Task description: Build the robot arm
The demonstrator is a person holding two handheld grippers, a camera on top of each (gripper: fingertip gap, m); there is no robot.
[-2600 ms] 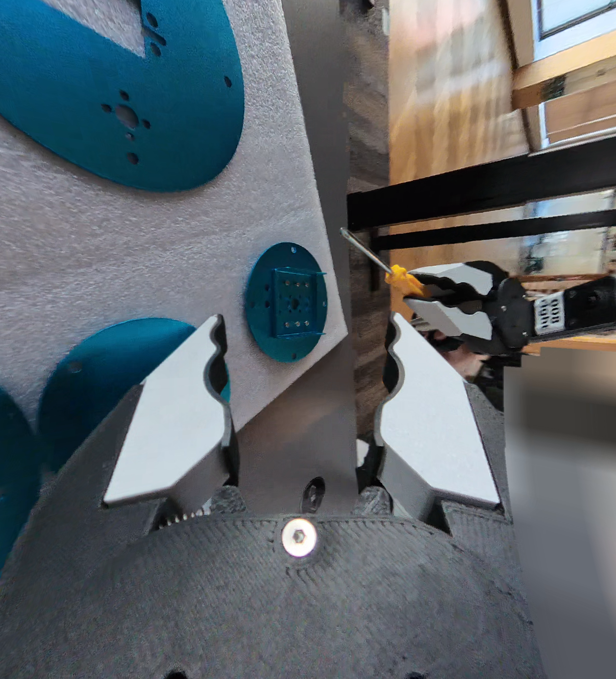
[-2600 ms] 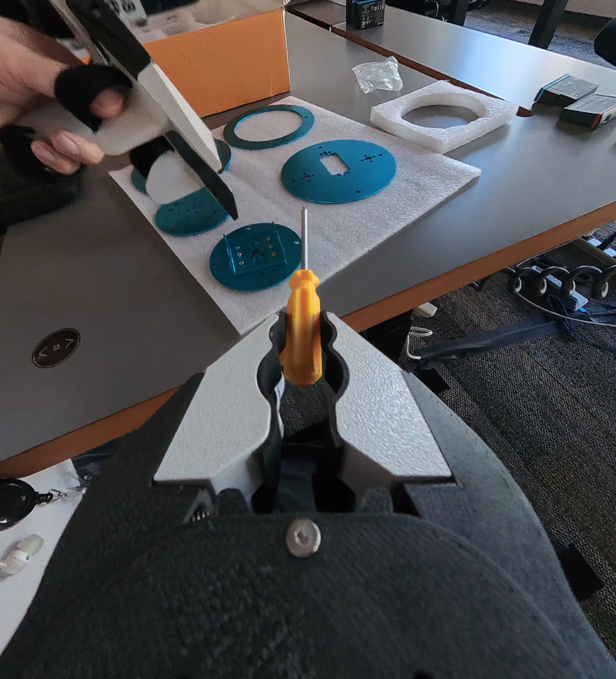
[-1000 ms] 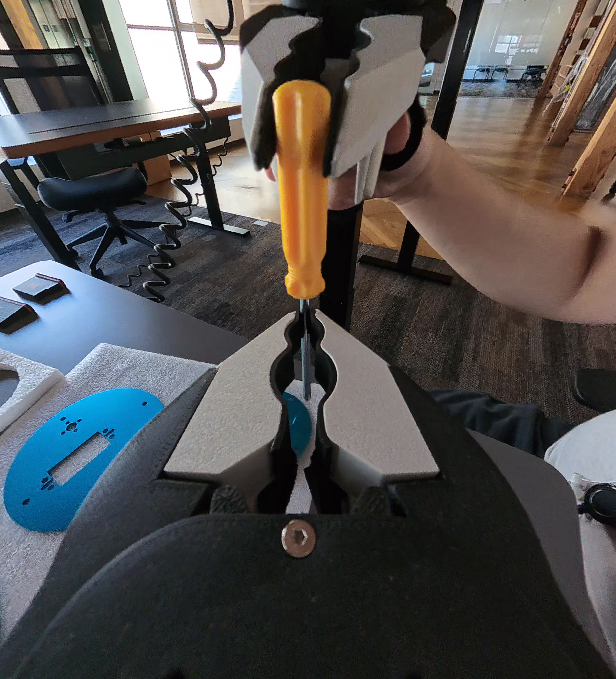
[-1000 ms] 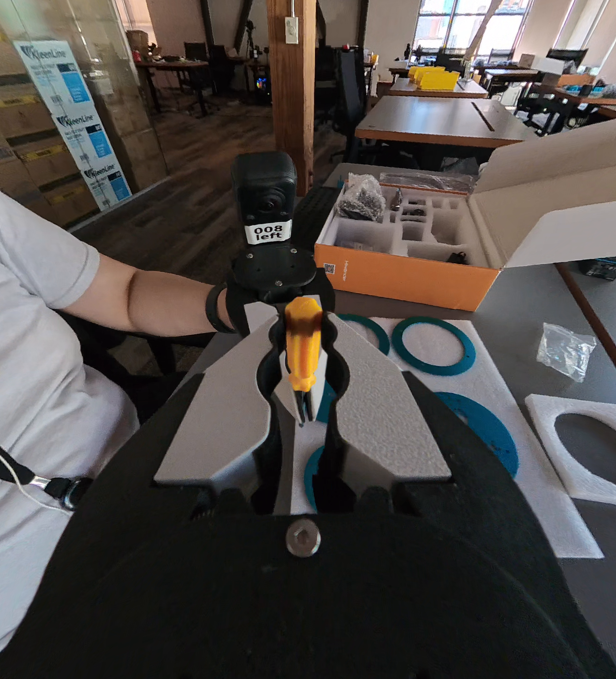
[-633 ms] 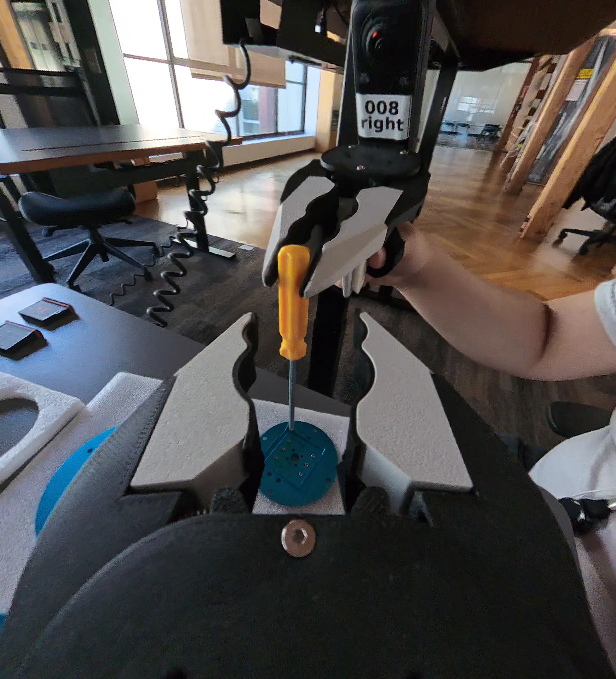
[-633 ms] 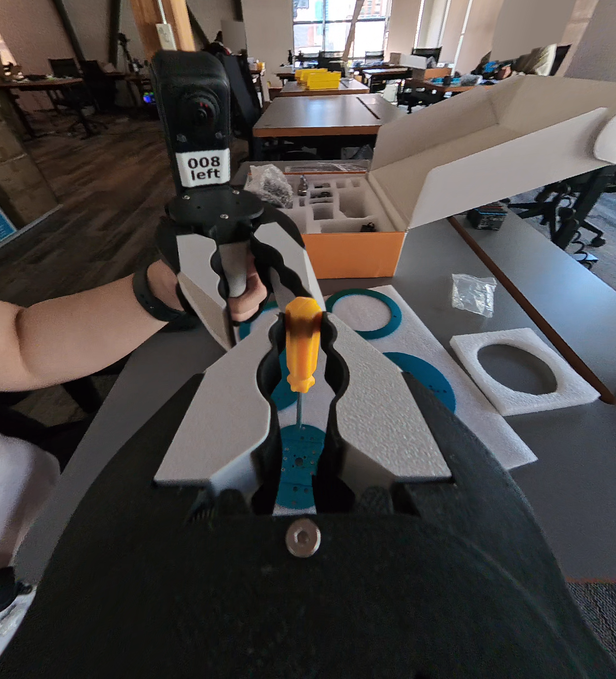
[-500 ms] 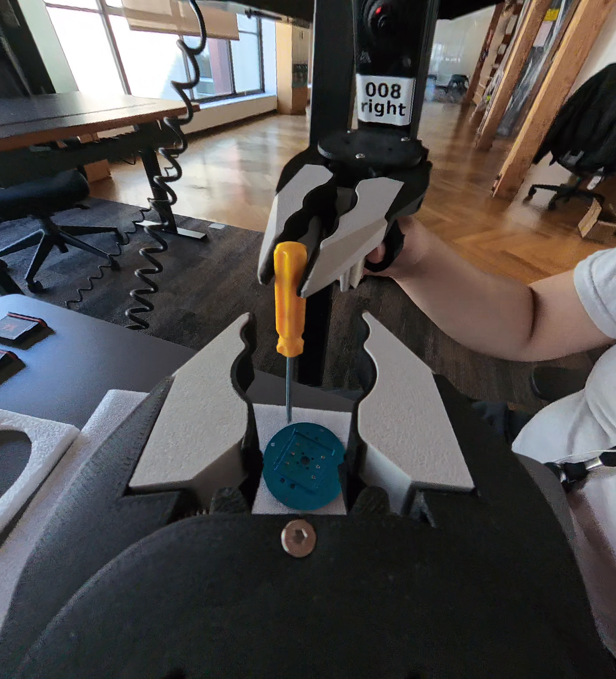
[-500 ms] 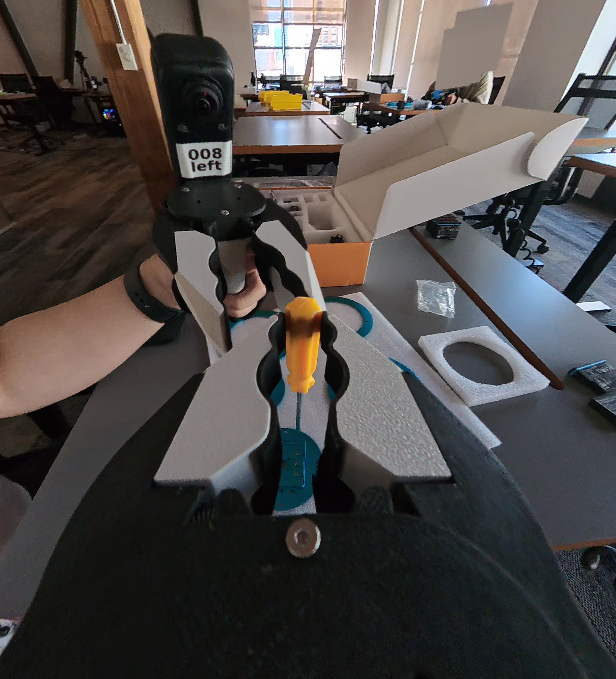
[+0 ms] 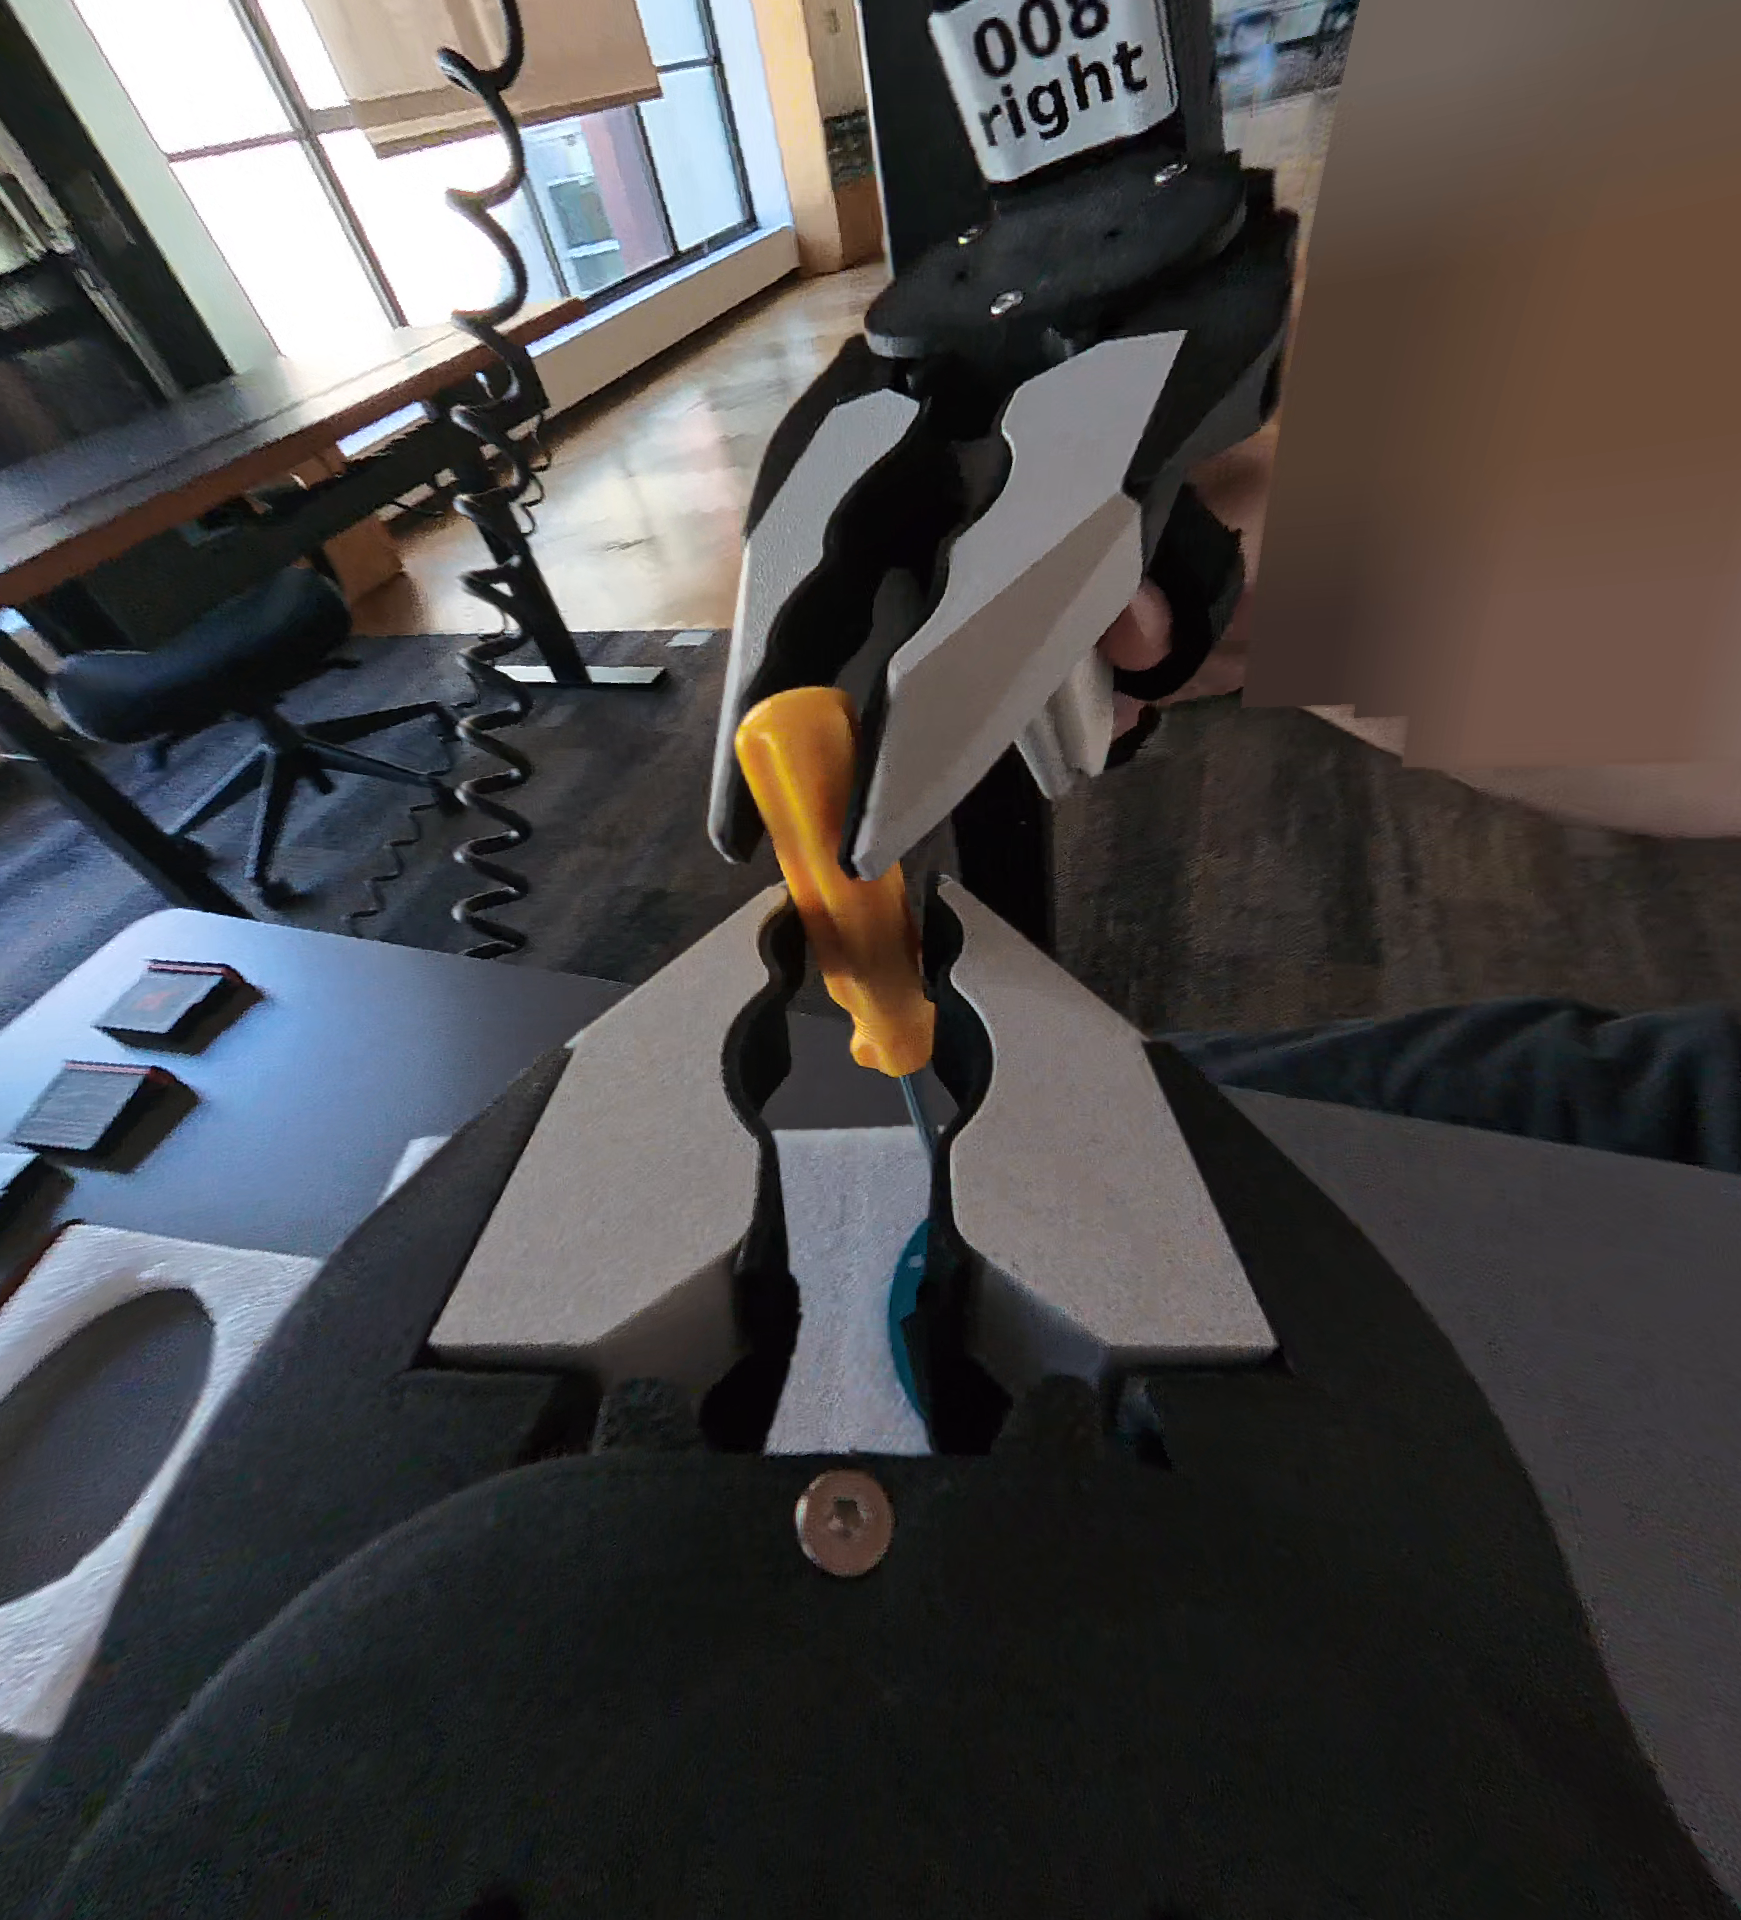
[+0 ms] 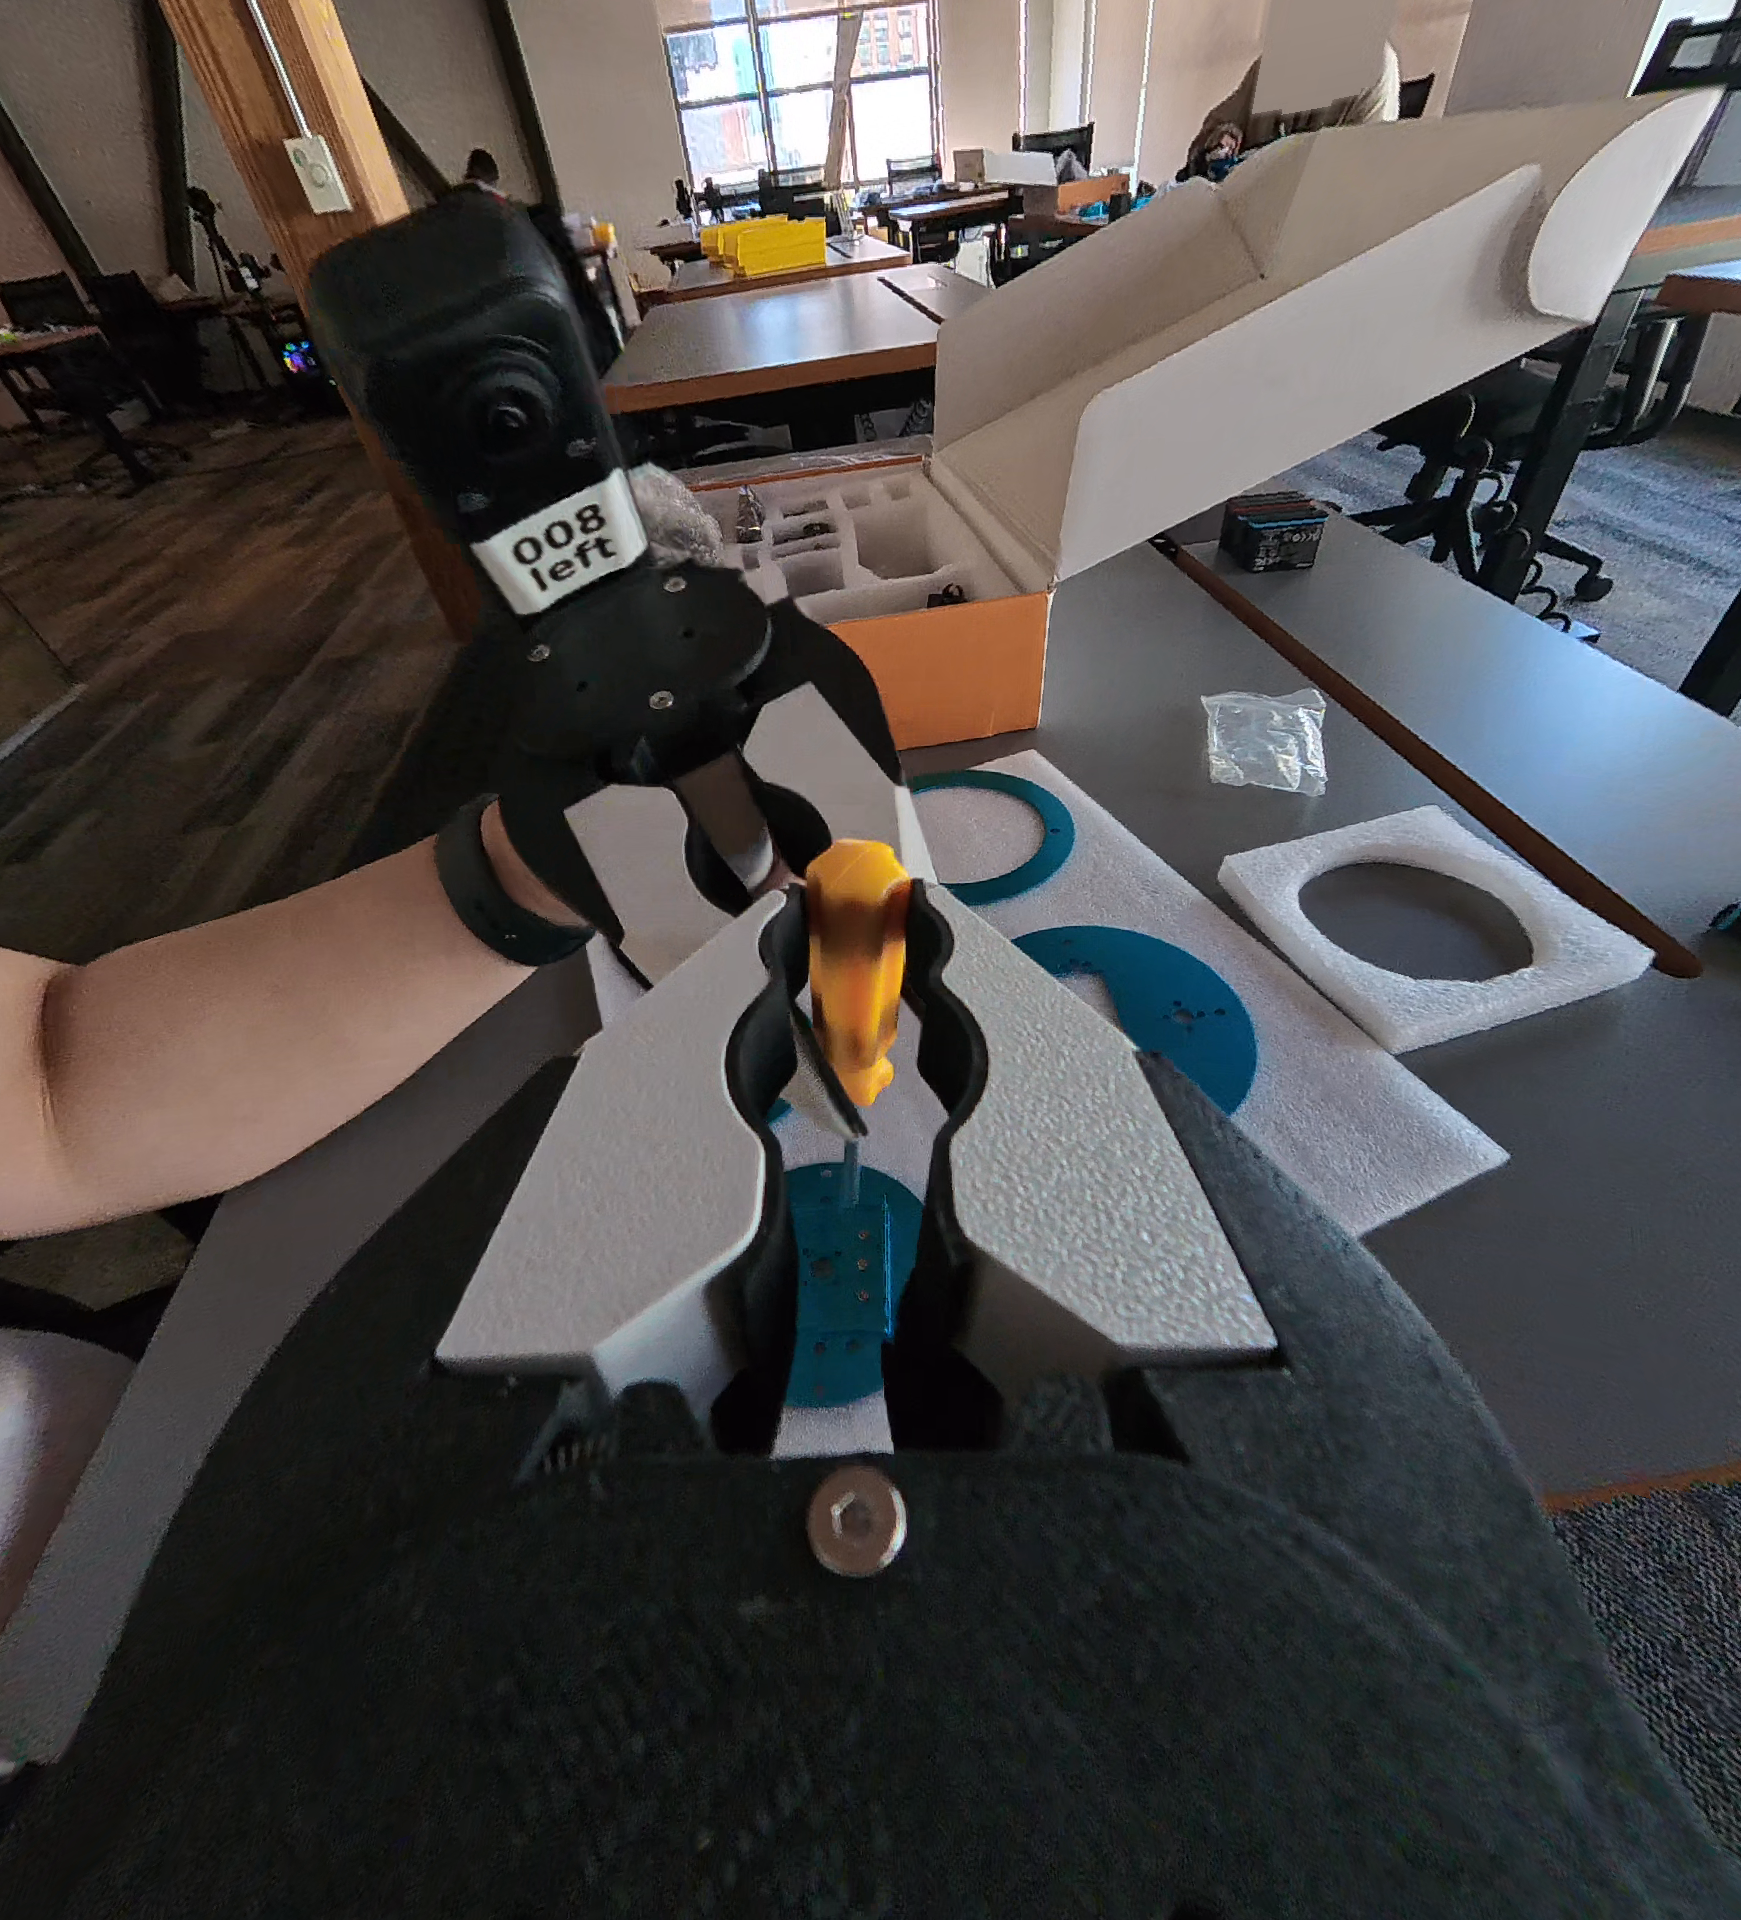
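The right tongs [image 10: 853,935] pinch the yellow handle of a screwdriver [image 10: 850,987], its thin shaft pointing down at a small teal disc with a raised square block [image 10: 845,1257] on white foam sheet [image 10: 1344,1122]. The left tongs [image 9: 858,925] face them with fingers spread, one on either side of the handle's lower end (whether they touch it cannot be told). Beyond the right tongs lie a larger teal disc [image 10: 1167,1008], a teal ring [image 10: 991,831], a foam frame [image 10: 1572,956] and an open orange box [image 10: 949,655] on the grey tabletop [image 10: 1572,1247].
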